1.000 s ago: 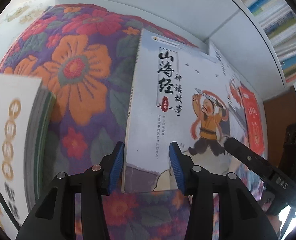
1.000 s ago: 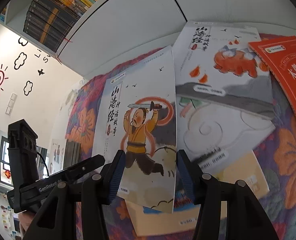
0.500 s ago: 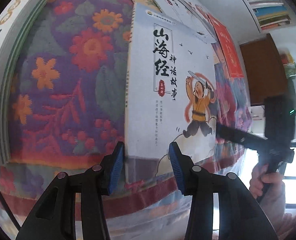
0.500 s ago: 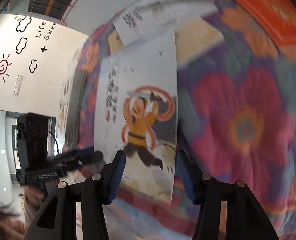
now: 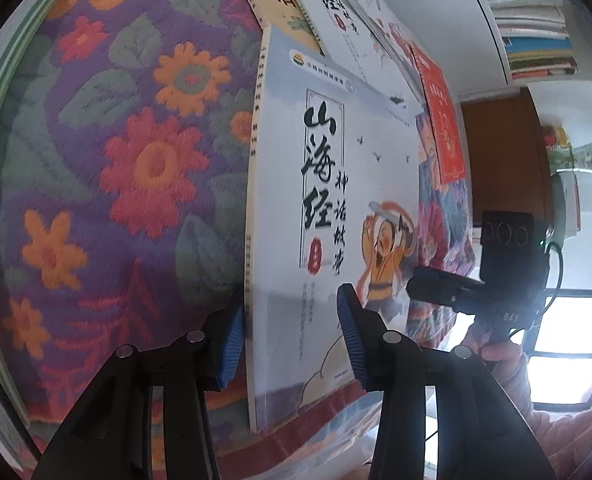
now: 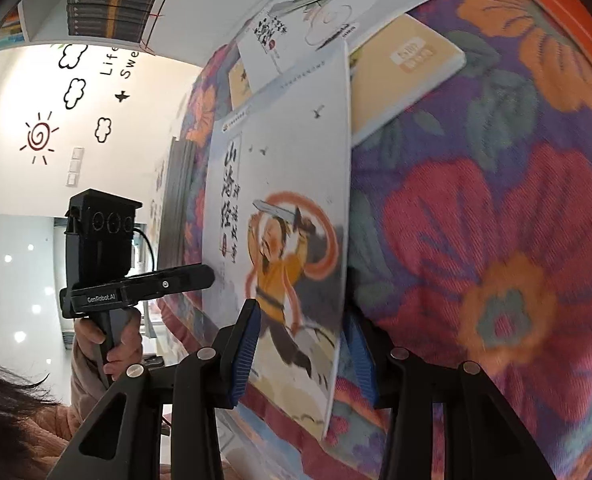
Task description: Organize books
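A pale picture book [image 5: 327,200] with a swordsman on its cover lies on the floral cloth [image 5: 136,160], and its near end reaches past the cloth's border. My left gripper [image 5: 290,344] straddles the book's spine edge. One pad is just outside the spine and the other is over the cover, with the jaws apart. My right gripper [image 6: 301,356] straddles the opposite edge of the book [image 6: 280,184] near its lower corner. Its jaws are closing with that corner between them, and a gap still shows. Each gripper appears in the other's view, the left gripper [image 6: 204,276] and the right gripper [image 5: 415,284], each in a hand.
Other books lie farther back on the cloth: a tan one [image 6: 403,76], white picture books [image 5: 335,12] and an orange-red one [image 5: 441,120]. A thick stack [image 6: 176,200] stands at the left. Shelves of books [image 5: 535,20] and a brown cabinet [image 5: 503,160] are beyond.
Both grippers came toward the table's near edge with the book between them, away from the other books. The right jaws stand narrower than before.
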